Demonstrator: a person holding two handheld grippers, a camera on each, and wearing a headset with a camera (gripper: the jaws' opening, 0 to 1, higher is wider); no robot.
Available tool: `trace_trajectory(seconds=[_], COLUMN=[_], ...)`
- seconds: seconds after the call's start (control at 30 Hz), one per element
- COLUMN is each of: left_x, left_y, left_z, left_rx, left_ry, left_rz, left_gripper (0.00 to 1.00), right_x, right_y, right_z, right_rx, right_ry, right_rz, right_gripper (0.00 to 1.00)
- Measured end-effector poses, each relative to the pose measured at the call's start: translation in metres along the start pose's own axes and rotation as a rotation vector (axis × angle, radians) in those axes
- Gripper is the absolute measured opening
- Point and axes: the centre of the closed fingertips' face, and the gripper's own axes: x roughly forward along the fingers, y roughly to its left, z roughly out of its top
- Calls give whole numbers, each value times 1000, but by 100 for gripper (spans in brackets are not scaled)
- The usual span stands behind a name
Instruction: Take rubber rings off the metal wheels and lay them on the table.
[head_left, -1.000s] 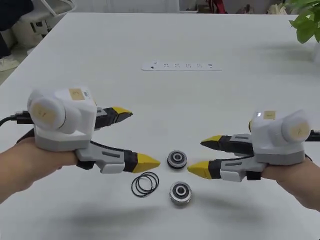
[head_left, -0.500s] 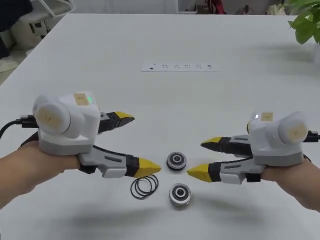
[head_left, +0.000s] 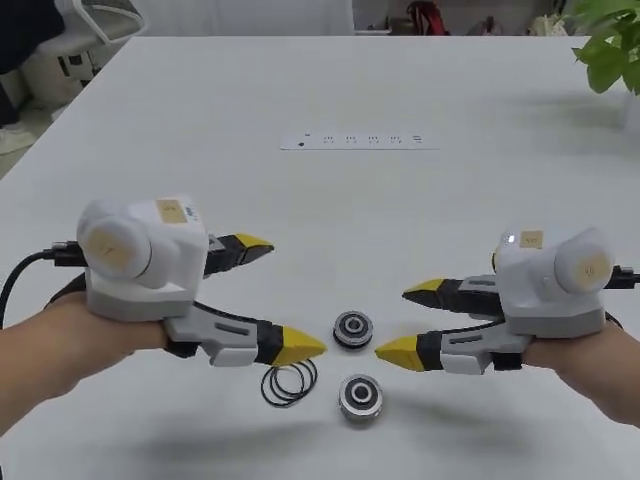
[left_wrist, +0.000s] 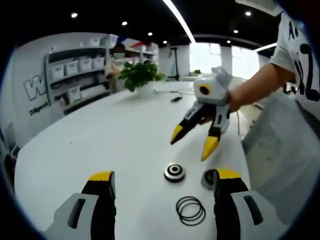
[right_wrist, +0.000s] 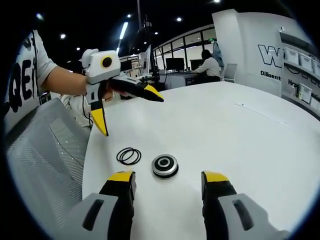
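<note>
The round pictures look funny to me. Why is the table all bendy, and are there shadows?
Left gripper view and right gripper view: the fisheye lens bends the table edge; head view: straight lines, soft shadows under the left gripper and right gripper.

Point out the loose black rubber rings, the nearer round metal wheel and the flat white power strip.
loose black rubber rings (head_left: 290, 381), head view, overlapping loops.
nearer round metal wheel (head_left: 360, 396), head view, centre hub.
flat white power strip (head_left: 358, 142), head view, middle of top.
</note>
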Motion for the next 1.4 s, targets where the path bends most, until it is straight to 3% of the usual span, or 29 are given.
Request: trace_trajectory(seconds=[0.5, 1.4], left_x=[3, 14], left_y=[1, 6], left_z=[2, -6], left_rx=[3, 1], left_ry=[-3, 18], left_rz=[-3, -17], left_gripper=[80, 76], right_x=[1, 4], right_y=[0, -1], right_z=[0, -3], right_rx=[-1, 5], right_ry=[3, 18], right_rz=[4, 5], right_gripper=[51, 51])
